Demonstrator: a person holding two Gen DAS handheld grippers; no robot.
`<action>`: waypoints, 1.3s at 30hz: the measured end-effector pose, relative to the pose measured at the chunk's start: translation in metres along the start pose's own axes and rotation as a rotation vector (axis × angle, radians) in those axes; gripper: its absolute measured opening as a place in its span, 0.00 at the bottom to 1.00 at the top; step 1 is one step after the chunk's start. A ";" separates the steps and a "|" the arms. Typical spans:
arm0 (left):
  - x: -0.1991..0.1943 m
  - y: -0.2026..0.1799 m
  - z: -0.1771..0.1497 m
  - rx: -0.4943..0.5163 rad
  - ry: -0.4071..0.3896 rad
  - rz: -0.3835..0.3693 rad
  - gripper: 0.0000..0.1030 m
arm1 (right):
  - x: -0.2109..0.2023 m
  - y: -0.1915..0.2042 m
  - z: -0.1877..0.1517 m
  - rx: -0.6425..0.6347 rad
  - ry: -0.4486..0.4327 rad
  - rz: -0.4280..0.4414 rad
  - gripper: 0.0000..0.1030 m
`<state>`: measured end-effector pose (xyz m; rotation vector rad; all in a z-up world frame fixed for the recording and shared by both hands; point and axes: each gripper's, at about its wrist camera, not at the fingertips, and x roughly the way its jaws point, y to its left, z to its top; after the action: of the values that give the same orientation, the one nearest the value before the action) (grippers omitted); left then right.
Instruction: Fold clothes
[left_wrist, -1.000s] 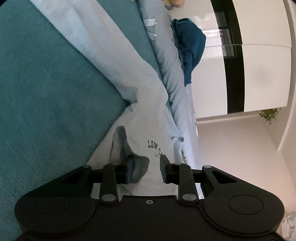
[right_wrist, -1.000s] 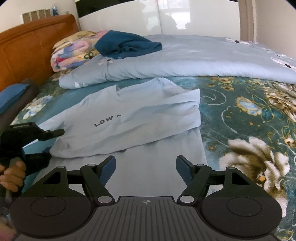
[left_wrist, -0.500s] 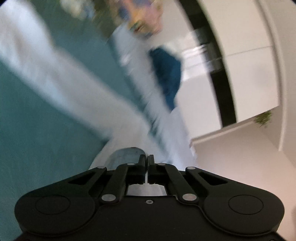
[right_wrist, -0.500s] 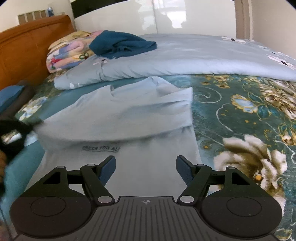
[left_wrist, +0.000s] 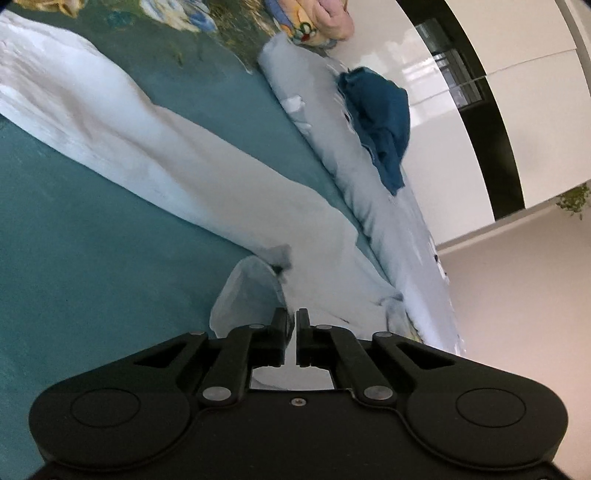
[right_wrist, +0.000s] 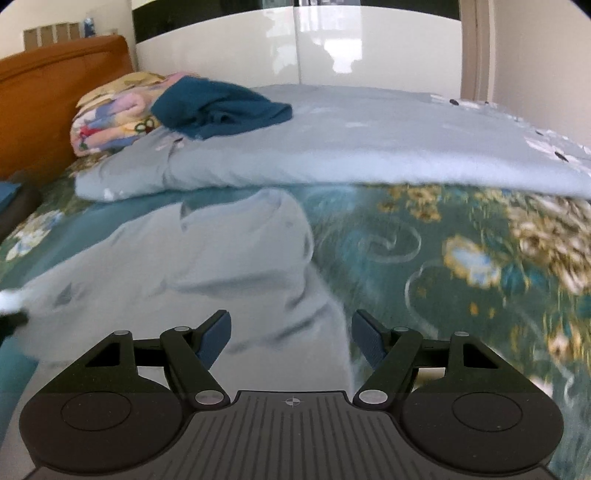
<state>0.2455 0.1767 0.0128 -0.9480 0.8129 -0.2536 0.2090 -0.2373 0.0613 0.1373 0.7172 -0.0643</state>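
On bed, left gripper (left_wrist: 291, 321) has seemingly pinched shirt (left_wrist: 229, 184) since.

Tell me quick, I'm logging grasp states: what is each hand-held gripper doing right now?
Left hand-held gripper: closed, pinching a fold of the pale grey T-shirt.
Right hand-held gripper: open, holding nothing, above the T-shirt.

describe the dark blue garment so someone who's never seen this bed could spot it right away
Start at the orange-brown headboard and find the pale blue quilt rolled along the far side of the bed. The dark blue garment lies crumpled on top of its headboard end, beside the flowery folded blanket. It is the only deep, plain blue cloth there.
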 end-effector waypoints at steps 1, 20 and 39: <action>0.001 0.003 0.002 -0.014 0.001 -0.008 0.13 | 0.005 -0.003 0.007 0.015 0.000 0.012 0.68; 0.023 0.014 -0.007 -0.026 -0.070 -0.065 0.13 | 0.136 -0.062 0.084 0.342 0.258 0.168 0.28; -0.031 -0.012 0.014 0.039 -0.132 0.037 0.00 | 0.136 0.009 0.161 0.186 0.221 0.083 0.01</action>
<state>0.2362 0.1947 0.0425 -0.9024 0.7012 -0.1724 0.4170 -0.2541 0.0928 0.3557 0.9250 -0.0367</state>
